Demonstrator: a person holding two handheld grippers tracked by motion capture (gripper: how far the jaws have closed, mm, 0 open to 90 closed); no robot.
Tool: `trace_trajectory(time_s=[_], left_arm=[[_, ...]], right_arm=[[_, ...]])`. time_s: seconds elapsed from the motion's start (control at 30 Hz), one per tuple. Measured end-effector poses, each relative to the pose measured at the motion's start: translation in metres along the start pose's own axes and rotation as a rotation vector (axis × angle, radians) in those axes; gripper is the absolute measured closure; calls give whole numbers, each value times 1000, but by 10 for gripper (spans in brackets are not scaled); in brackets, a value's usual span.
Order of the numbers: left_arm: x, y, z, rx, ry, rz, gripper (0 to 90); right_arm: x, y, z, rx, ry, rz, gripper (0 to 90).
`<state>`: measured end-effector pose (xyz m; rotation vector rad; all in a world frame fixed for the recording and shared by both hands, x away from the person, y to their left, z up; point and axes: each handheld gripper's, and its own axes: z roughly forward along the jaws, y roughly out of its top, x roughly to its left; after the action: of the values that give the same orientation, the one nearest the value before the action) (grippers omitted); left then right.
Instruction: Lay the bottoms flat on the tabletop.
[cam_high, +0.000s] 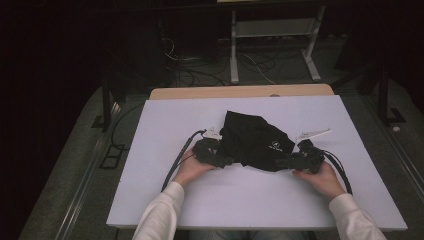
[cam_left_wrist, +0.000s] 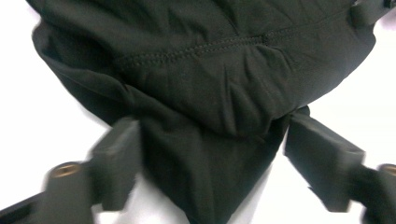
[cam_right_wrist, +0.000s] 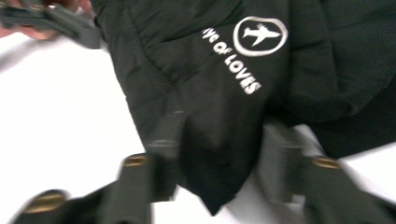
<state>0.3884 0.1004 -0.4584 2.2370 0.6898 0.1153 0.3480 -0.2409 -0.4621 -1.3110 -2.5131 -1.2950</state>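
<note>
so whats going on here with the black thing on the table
A person at a white table works on a crumpled black garment with a two-jaw gripper in each hand. The left gripper comes at its near left corner, the right gripper at its near right corner, close to the white aeroplane logo. Each gripper has a corner of cloth between its jaws, but whether the pads press on it yet is unclear. The garment lies bunched, not spread.

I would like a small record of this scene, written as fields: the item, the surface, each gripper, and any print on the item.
item: black garment, crumpled
surface: white table
left gripper: a corner of the garment lies between its jaws, which have not closed on it
right gripper: jaws on either side of another corner; blurred, grip unclear
print: white circle with a plane and the words "of LOVES"
hands: left hand, right hand
</note>
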Motion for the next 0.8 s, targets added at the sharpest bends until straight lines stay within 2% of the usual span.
trace_trajectory(time_s=[0.03,0.1,0.2,0.3,0.37,0.43,0.47,0.6,0.8], left_arm=[[-1,1,1,3,18,8,299],[-2,3,2,4,44,9,434],[-3,5,2,9,52,25,673],[-9,7,-1,23,65,50,811],[-13,9,-7,19,57,59,847],[-16,10,-15,14,31,55,853],[-16,10,-15,14,31,55,854],[-33,3,-36,23,-1,90,855],[-55,-13,-58,49,-38,128,856]], right_arm=[[0,0,1,9,7,5,711],[2,1,1,20,8,-19,788],[5,2,0,30,12,-44,811],[9,3,-4,36,20,-48,813],[11,2,-10,34,35,-42,814],[14,2,-17,26,49,-38,815],[14,2,-17,26,49,-38,815],[21,-1,-33,-2,88,-18,816],[39,-12,-46,2,122,-12,816]])
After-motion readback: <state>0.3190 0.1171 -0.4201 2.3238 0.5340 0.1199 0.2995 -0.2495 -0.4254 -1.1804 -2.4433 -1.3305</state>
